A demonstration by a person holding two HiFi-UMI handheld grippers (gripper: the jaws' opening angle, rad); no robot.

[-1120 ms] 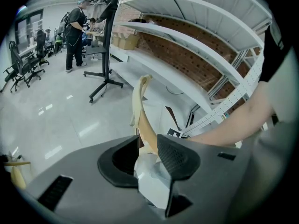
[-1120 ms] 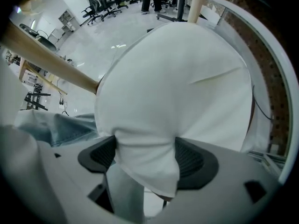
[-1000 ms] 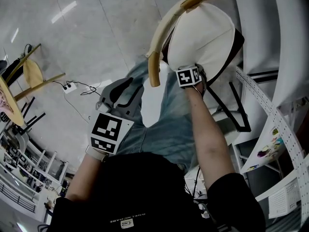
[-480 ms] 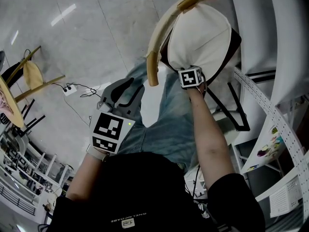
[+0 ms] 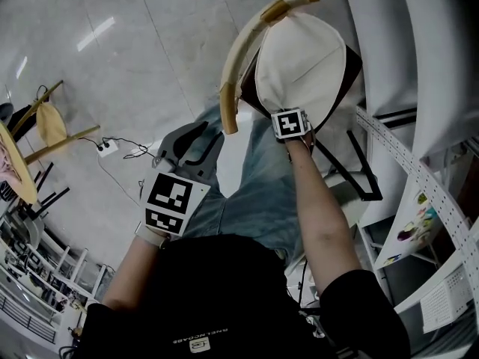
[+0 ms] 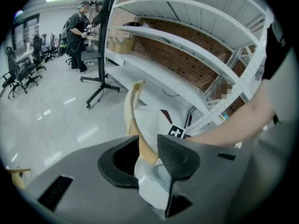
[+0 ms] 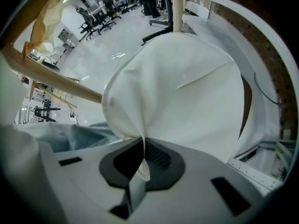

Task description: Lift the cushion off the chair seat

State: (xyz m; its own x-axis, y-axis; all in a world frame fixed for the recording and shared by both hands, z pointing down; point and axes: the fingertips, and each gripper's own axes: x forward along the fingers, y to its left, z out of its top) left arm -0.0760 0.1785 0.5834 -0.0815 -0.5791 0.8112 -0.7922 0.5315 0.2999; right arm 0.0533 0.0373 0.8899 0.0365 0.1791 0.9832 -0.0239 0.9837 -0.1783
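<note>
Right gripper (image 7: 142, 146) jaws just closed on cushion (image 7: 187, 87) edge, plain only in its own view, marker cube (image 5: 290, 123) hiding it from head view, left gripper (image 6: 148, 148) jaws apart, empty

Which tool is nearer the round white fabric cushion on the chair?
Right. The right tool has just closed its jaws on the near edge of the round white fabric cushion. The left tool hangs apart from it, open and empty, over the person's lap.
</note>
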